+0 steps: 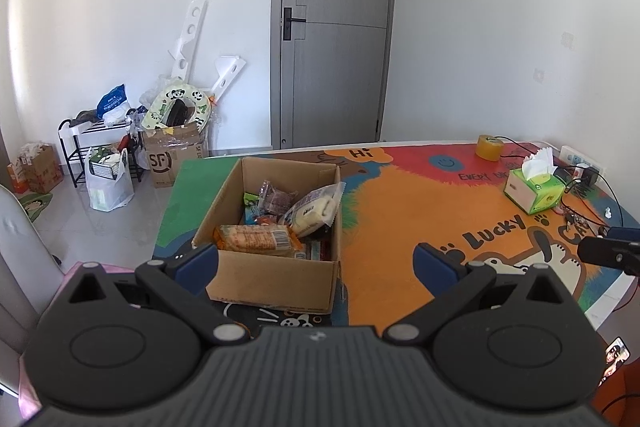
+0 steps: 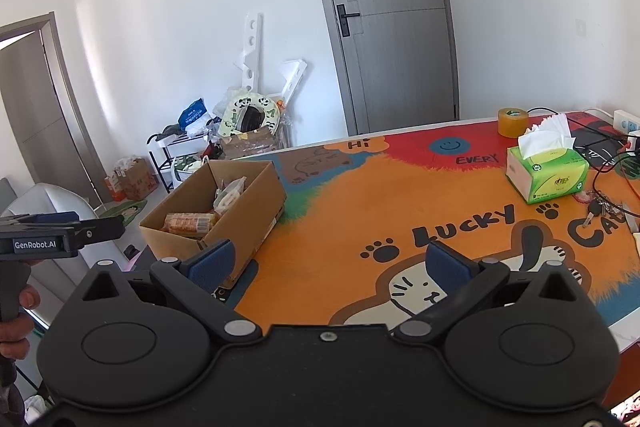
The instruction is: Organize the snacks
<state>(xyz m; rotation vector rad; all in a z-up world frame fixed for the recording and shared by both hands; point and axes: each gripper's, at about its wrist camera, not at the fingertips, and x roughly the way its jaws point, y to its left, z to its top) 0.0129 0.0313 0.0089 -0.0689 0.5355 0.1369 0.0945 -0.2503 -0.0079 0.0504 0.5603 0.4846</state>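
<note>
Both hand-held grippers (image 1: 316,263) (image 2: 330,263) gape empty beside the snack-filled cardboard box (image 1: 276,279).

A box (image 1: 276,227) sits on the left end of the table (image 1: 392,227) with snack packets (image 1: 256,239) in it. A tissue pack (image 1: 534,189) lies well apart at the right, with a tape roll (image 1: 490,147) behind it and keys (image 2: 600,209) just before it. Cables (image 1: 580,183) lie along the right edge.
</note>
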